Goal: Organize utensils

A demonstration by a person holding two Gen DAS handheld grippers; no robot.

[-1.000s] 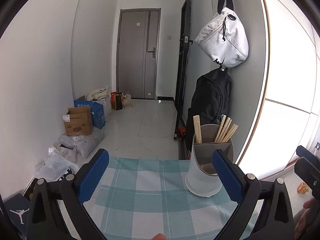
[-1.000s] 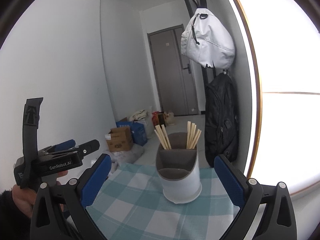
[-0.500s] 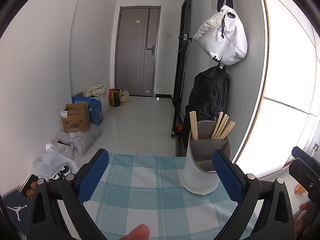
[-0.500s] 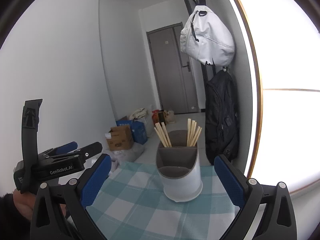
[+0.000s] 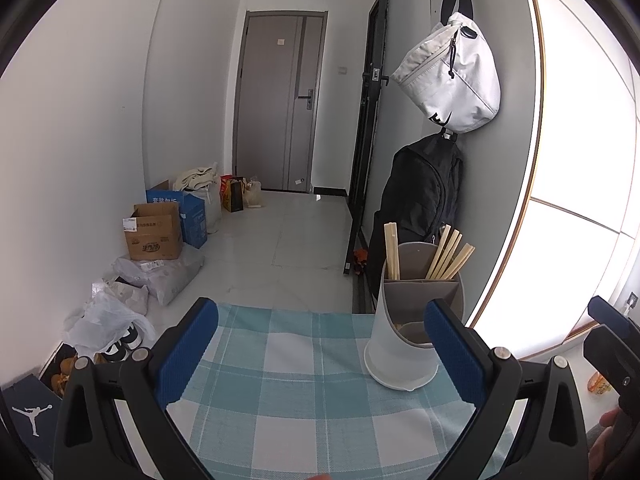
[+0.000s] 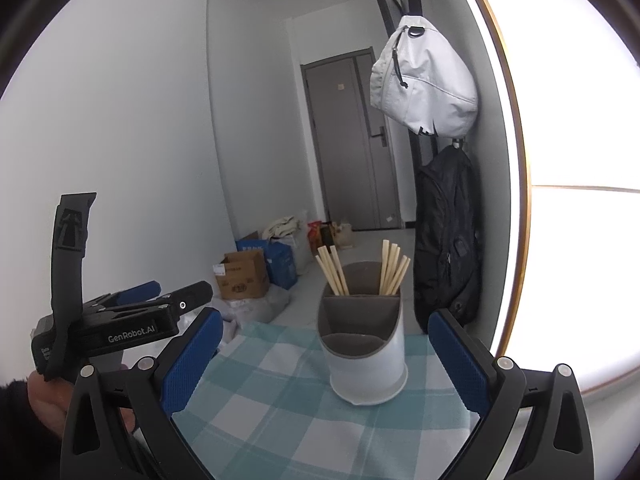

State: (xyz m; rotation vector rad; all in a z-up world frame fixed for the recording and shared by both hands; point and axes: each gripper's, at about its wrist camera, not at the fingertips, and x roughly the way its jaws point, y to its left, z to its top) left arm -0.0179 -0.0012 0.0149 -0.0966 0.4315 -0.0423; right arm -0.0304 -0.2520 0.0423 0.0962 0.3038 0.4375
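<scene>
1. Left wrist view: the left gripper [image 5: 320,344] has its jaws spread wide and empty above the checked cloth on the worktop [image 5: 304,392].
2. The utensil holder [image 5: 412,332], white outside and grey inside, stands upright near the far right corner of the worktop. It sits just inside the right blue pad [image 5: 452,356], which covers part of its lower right side; whether pad and holder touch cannot be told.
3. Wooden chopsticks [image 5: 448,258] stand in the holder's two rear compartments, one pair on the left, several fanned on the right. The front compartment looks empty.
4. Part of the right gripper [image 5: 612,344] shows at the right edge of this view.
5. Right wrist view: the right gripper [image 6: 326,354] is also released, jaws wide apart, nothing between the pads.
6. Here the utensil holder [image 6: 364,360] stands between the jaws but beyond them, slightly right of centre, clear of both pads, near the far edge of the worktop [image 6: 280,408].
7. The chopsticks [image 6: 392,268] lean outward in both rear compartments.
8. The left gripper [image 6: 176,294] is held in a hand [image 6: 44,404] at the left, off the worktop's left edge, well apart from the holder.
</scene>
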